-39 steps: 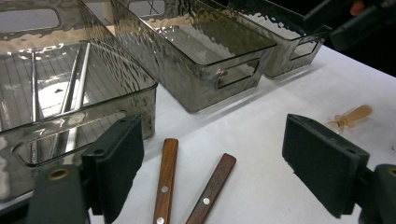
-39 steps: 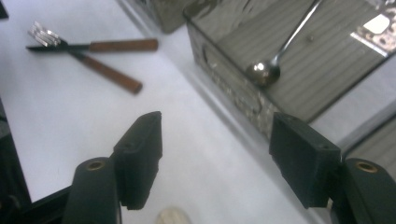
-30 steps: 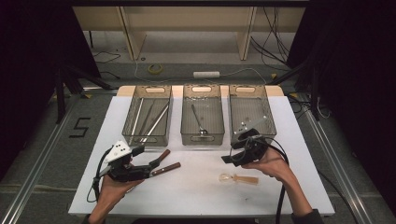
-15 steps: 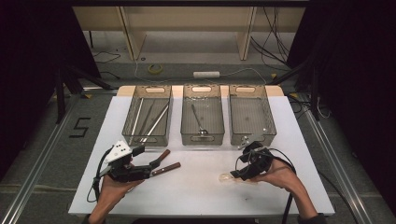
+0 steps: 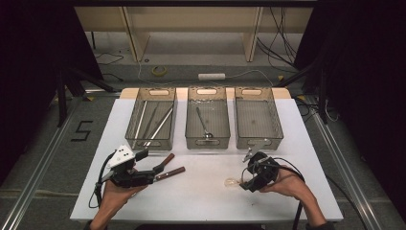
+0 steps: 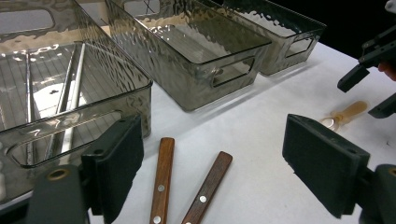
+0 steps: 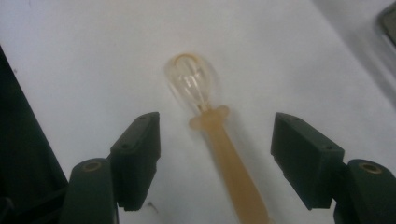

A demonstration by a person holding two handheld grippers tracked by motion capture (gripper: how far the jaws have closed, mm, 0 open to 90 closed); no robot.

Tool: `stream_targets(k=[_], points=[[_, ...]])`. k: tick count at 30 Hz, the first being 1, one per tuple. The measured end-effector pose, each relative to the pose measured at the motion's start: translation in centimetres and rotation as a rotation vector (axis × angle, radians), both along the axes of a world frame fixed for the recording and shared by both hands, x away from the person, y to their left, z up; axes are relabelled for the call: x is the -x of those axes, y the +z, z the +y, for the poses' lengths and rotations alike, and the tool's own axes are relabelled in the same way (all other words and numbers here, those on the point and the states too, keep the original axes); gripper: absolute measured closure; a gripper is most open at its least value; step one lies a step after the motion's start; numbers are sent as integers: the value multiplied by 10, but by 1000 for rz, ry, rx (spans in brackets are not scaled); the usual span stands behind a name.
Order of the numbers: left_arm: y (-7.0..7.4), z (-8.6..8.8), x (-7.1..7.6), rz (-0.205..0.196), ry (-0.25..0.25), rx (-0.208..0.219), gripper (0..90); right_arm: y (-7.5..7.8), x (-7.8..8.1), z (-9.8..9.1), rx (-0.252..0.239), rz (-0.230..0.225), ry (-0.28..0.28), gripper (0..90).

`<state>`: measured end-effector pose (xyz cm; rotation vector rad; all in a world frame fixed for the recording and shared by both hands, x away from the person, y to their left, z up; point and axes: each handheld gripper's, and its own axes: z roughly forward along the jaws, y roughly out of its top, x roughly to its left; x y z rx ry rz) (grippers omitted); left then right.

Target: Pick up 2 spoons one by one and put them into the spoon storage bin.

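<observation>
Since the earlier frame the right hand-held gripper (image 5: 245,183) has come down from in front of the right-hand tray to the counter (image 5: 206,201) and now sits low over a pale translucent spoon (image 5: 233,182). Its jaws have just closed a little but stand wide, one on each side of the spoon's handle and neither touching it. In the right gripper view the spoon (image 7: 210,135) lies flat on the white counter between the two black pads (image 7: 137,158), its clear rounded bowl pointing away from the gripper and past the fingertips, its amber handle running back toward the gripper's body. In the high view the bowl shows just left of the gripper.

At the near left part of the counter, the left hand-held gripper (image 5: 160,170) has not moved. Its jaws stand wide with nothing gripped. Two wooden-handled knives (image 6: 187,186) lie side by side on the counter between and just beyond its pads, near the front wall of the left tray (image 5: 151,141), which holds several long metal utensils. The middle tray (image 5: 207,139) holds a metal spoon.
</observation>
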<state>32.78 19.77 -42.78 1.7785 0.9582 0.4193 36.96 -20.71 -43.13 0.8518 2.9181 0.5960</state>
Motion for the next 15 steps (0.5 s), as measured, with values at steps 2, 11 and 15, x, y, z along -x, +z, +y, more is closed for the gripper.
stream_targets(k=[2,11,15], points=[[0,0,0,0,0,1,200,-2,1,2,20,0,16,345],[0,0,0,1,-3,4,200,-7,1,4,46,9,19,428],[0,0,0,2,-3,3,199,-10,2,8,68,10,42,452]])
